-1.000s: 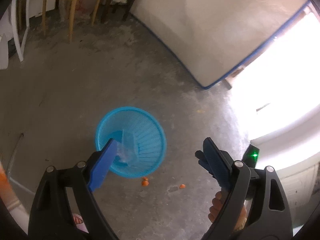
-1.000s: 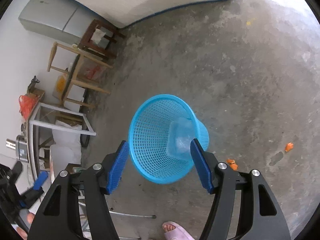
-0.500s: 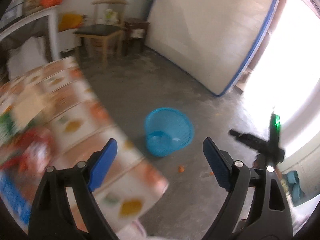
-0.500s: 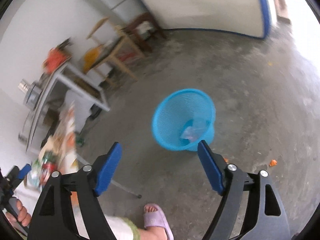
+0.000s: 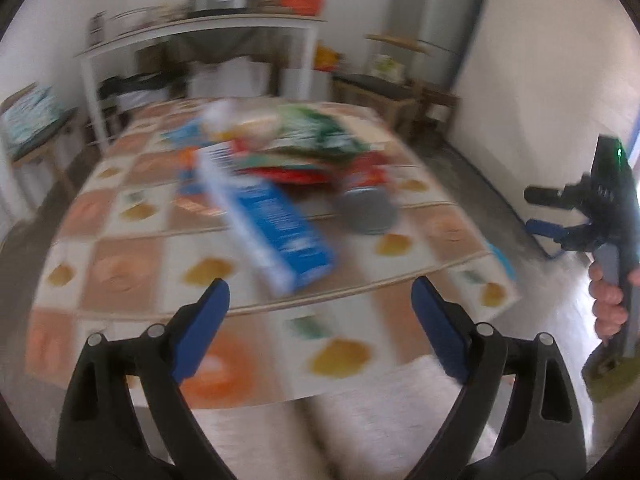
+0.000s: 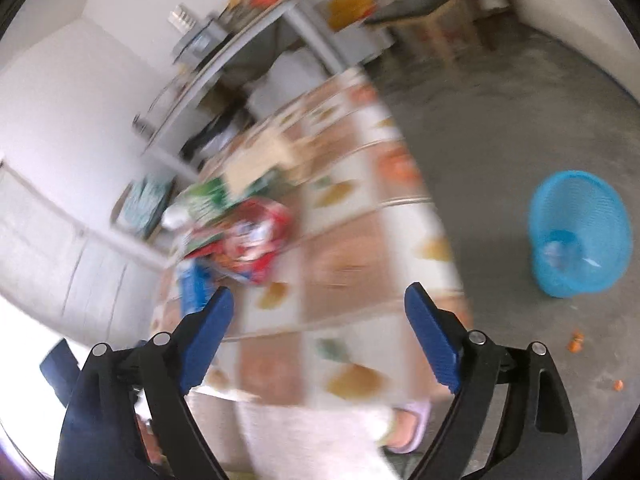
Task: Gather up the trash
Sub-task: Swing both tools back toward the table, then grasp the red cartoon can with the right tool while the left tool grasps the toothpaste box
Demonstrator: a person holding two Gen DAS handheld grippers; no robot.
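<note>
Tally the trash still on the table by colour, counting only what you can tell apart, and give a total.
Blue box: 1
Green packet: 1
Red packet: 1
Grey can: 1
Total: 4
Blur hides anything else in the pile on the table.

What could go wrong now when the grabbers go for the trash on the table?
The trash pile is heaped up, so pulling one piece might tumble the others. The blue box lies tilted near the front and looks wide for the open left gripper, so it could slip. The blue basket sits on the floor away from the table, so something carried by the empty right gripper might drop on the way.
</note>
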